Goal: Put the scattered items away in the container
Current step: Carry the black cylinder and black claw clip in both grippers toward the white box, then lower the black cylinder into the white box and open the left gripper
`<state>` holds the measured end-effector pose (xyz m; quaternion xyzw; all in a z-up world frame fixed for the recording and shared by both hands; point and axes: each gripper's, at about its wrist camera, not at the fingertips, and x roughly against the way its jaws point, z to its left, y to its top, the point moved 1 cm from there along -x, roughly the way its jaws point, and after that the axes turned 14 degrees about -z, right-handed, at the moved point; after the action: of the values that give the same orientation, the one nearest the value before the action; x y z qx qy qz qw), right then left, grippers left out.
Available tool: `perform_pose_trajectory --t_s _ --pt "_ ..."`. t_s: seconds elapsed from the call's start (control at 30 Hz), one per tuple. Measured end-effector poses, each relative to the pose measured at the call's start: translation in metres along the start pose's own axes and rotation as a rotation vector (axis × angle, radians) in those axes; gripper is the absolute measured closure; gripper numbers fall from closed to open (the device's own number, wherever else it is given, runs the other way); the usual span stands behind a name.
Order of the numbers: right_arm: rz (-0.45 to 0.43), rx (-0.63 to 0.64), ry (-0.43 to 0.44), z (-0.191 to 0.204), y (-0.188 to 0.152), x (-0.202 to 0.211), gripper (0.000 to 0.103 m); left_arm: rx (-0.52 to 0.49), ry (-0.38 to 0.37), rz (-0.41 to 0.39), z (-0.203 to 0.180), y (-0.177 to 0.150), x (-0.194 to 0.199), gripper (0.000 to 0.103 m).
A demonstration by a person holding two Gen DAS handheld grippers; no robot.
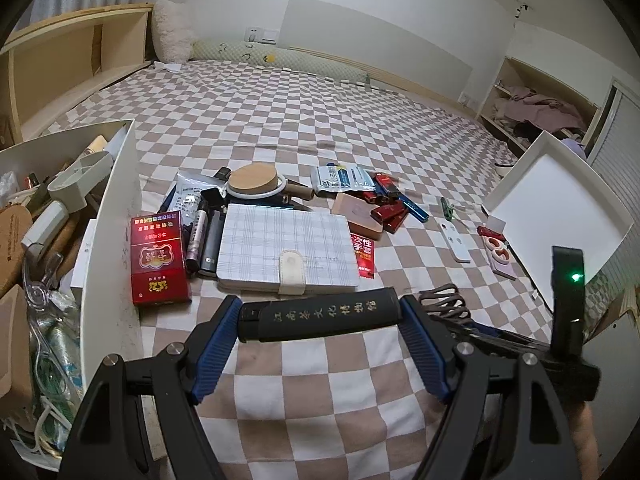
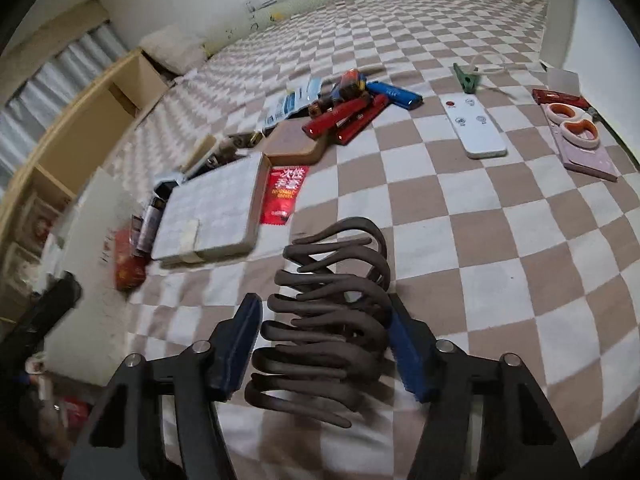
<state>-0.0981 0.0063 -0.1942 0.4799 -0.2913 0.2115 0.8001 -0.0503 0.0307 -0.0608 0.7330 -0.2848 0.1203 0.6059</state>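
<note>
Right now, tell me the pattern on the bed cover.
The bed cover has a tan-and-white checkerboard pattern, showing best in the left wrist view.

My left gripper [image 1: 320,322] clamps its jaws across something held crosswise; my right gripper [image 2: 324,332] angles downward, jaws parted.

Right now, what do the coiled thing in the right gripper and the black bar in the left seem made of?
Coiled thing: likely matte rubber or silicone; dull brown loops, no shine. Black bar: perhaps matte plastic or lacquered wood; smooth dark face with printed characters.
</note>
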Motion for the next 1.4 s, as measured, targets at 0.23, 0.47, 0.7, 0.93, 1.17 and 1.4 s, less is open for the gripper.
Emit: perform_pose_trajectory --t_s 0.23,0.47,0.7,0.93,1.17,1.4 --pt "-0.021 -0.006 0.038 0.002 0.003 0.012 0.042 -0.001 0.001 -0.016 0.004 0.008 0.007 0.024" --pt "-0.079 -0.029 0.14 0.024 0.026 0.037 0.042 -0.009 0.018 -0.083 0.016 0.031 0.034 0.024" --pt "-0.135 0.022 0.267 0.074 0.051 0.06 0.041 0.009 0.085 -0.112 0.048 0.047 0.069 0.024" --pt "-0.149 0.067 0.364 0.116 0.064 0.066 0.041 0.043 0.205 -0.131 0.097 0.055 0.102 0.024" --pt "-0.128 0.08 0.441 0.145 0.067 0.061 0.052 0.066 0.26 -0.107 0.123 0.048 0.128 0.024" --pt "-0.117 0.134 0.425 0.164 0.066 0.05 0.053 0.101 0.285 -0.1 0.14 0.042 0.136 0.024"
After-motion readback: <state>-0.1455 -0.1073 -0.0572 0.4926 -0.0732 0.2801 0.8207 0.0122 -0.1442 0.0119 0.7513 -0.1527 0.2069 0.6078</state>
